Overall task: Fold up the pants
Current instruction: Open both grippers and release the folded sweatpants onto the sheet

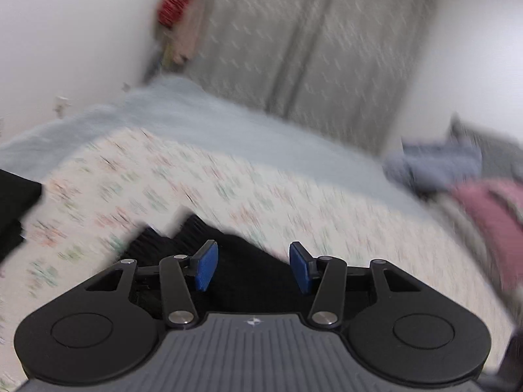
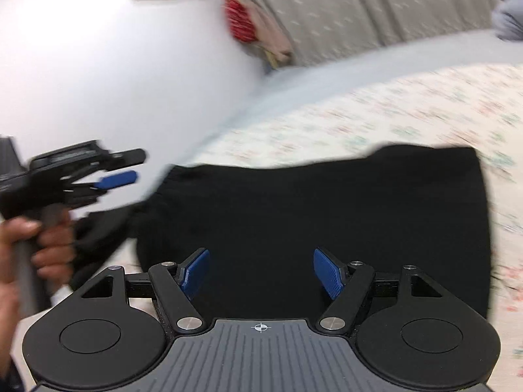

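Soft, even indoor light fills both views, with no glare and no hard shadows; the wall (image 2: 81, 65) reads as flat white. Both views are smeared by motion blur: beyond each claw the bedspread (image 1: 228, 179) pattern streaks, and the curtain (image 1: 310, 49) dots stretch into dashes. Each claw body stays sharp. The pants (image 2: 327, 212) ahead of the right claw (image 2: 261, 274) are a featureless black, perhaps underexposed. Fisheye bending curves the edges, and the corners darken.
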`<state>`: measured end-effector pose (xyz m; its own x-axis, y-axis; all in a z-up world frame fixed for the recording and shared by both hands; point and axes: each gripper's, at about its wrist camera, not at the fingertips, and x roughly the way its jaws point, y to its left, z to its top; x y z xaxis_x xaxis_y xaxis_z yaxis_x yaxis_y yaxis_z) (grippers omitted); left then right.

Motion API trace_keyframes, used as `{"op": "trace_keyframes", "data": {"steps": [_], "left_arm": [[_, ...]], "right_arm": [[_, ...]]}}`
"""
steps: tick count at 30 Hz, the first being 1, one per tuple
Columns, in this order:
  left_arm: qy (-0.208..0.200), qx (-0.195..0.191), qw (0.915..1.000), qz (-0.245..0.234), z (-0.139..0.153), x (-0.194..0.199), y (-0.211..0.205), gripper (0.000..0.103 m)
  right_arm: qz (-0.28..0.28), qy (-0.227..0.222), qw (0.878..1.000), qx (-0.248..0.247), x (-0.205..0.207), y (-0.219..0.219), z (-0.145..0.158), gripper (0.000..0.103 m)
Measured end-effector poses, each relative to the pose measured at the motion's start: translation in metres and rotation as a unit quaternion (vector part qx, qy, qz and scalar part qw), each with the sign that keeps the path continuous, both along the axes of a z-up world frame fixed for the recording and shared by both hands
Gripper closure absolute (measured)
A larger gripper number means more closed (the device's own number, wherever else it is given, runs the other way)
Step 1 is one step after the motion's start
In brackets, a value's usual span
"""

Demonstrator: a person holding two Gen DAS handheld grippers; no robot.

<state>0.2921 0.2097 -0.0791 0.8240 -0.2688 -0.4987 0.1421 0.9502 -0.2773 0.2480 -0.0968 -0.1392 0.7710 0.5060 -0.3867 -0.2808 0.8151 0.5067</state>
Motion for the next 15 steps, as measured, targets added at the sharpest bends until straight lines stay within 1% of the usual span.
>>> {"op": "trace_keyframes", "data": {"steps": [2,3,4,6,7,9,12,15], "left_arm": [[0.038,0.045,0.9982,-0.008,-0.016,0.010,-0.021,0.041],[0.055,0.072,0.9959,-0.004,-0.026,0.016,-0.028,0.042],[0.072,0.100,0.9924,0.006,-0.035,0.021,-0.033,0.042],[0.102,0.151,0.9826,0.036,-0.051,0.030,-0.033,0.043],[0.108,0.164,0.9797,0.040,-0.058,0.033,-0.030,0.048],[0.110,0.168,0.9789,0.040,-0.062,0.035,-0.025,0.054],[0.114,0.154,0.9800,0.054,-0.058,0.035,-0.020,0.055],[0.118,0.137,0.9811,0.069,-0.057,0.039,-0.018,0.056]], "right_arm": [[-0.003,0.021,1.000,-0.021,0.002,-0.004,-0.012,0.034],[-0.002,0.029,0.999,-0.029,0.005,0.002,-0.022,0.035],[0.003,0.024,0.999,-0.033,-0.001,0.001,-0.026,0.035],[0.011,0.012,0.998,-0.059,-0.013,0.002,-0.030,0.035],[0.017,0.009,0.997,-0.072,-0.012,0.009,-0.031,0.035],[0.029,0.011,0.996,-0.083,-0.028,0.004,-0.029,0.035],[0.038,0.025,0.996,-0.076,-0.048,0.000,-0.030,0.034],[0.045,0.027,0.994,-0.093,-0.061,-0.001,-0.030,0.034]]}}
